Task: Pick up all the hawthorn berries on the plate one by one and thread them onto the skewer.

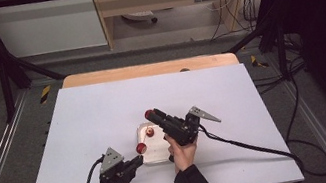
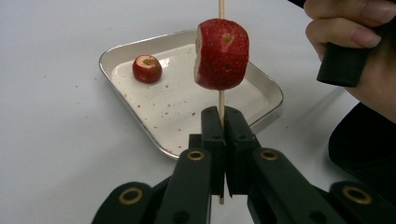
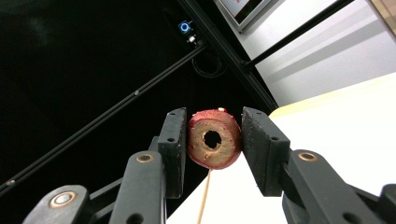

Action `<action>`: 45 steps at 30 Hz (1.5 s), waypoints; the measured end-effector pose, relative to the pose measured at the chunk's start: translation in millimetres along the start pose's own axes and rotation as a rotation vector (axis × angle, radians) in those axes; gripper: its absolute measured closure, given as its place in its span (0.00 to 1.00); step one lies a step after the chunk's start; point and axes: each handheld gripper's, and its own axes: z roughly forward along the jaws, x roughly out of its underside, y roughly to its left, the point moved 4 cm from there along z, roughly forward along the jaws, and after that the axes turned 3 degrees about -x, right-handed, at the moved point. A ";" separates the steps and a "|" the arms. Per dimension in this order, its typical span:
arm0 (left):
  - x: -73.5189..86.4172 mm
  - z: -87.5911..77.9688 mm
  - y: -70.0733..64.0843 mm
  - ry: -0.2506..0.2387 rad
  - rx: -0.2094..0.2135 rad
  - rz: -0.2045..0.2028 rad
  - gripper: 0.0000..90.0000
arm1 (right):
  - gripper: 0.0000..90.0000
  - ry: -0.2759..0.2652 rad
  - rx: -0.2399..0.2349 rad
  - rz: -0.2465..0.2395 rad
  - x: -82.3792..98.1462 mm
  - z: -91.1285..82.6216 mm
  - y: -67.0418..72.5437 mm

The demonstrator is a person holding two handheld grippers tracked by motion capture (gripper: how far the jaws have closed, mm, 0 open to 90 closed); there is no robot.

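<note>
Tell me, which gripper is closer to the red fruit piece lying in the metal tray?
Right. The right gripper hangs just above and behind the fruit piece in the tray, holding another cored piece. The left gripper, clamping a skewer, sits at the tray's near edge.

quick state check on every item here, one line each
left gripper: shut on the skewer
skewer: upright, one fruit piece threaded on it
threaded piece: red, partway up the skewer, above the jaws
right gripper: shut on a cored piece, raised off the table
cored piece: hole facing the camera, skewer tip just below
tray: on the table, one loose piece in it
</note>
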 end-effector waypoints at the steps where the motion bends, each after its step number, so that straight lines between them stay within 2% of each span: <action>1: 0.0 0.0 0.2 0.001 0.000 0.001 0.98 | 0.69 0.001 0.000 0.004 0.4 0.1 -0.2; 11: -0.4 -0.1 0.7 -0.005 0.001 -0.006 0.98 | 0.69 0.004 -0.008 0.020 1.4 0.1 0.6; 18: -1.1 0.0 0.7 -0.010 -0.003 -0.017 0.98 | 0.69 0.019 -0.007 0.014 7.1 1.0 -0.4; 21: -1.8 -0.1 0.8 -0.013 -0.003 -0.029 0.98 | 0.69 0.038 -0.005 0.015 15.1 1.6 -1.3; 25: 1.4 3.0 1.6 0.009 0.005 -0.053 0.98 | 0.69 0.037 -0.001 0.012 19.9 1.1 -1.0; 27: 1.5 3.1 1.1 0.007 0.010 -0.061 0.98 | 0.69 0.039 0.001 -0.006 20.8 0.5 -0.1; 30: 0.7 0.3 0.2 -0.014 0.000 -0.059 0.98 | 0.69 0.033 0.001 -0.031 19.9 -0.4 1.1; 33: 0.7 -1.8 2.0 -0.018 -0.018 -0.061 0.98 | 0.69 0.035 0.004 -0.036 18.5 -1.2 2.8; 37: 2.7 -1.4 3.4 0.000 -0.035 -0.054 0.98 | 0.69 0.074 0.032 -0.012 18.7 -1.4 1.6; 39: 2.1 -2.0 3.1 -0.008 -0.034 -0.056 0.98 | 0.69 0.084 0.041 -0.001 17.9 -1.4 1.3; 42: 0.5 -2.5 -1.0 -0.016 -0.024 -0.072 0.98 | 0.69 0.051 0.035 0.018 18.8 -0.9 2.5; 45: 2.2 -0.7 -6.9 -0.006 -0.006 -0.089 0.98 | 0.70 0.021 0.028 0.006 24.4 -0.3 1.2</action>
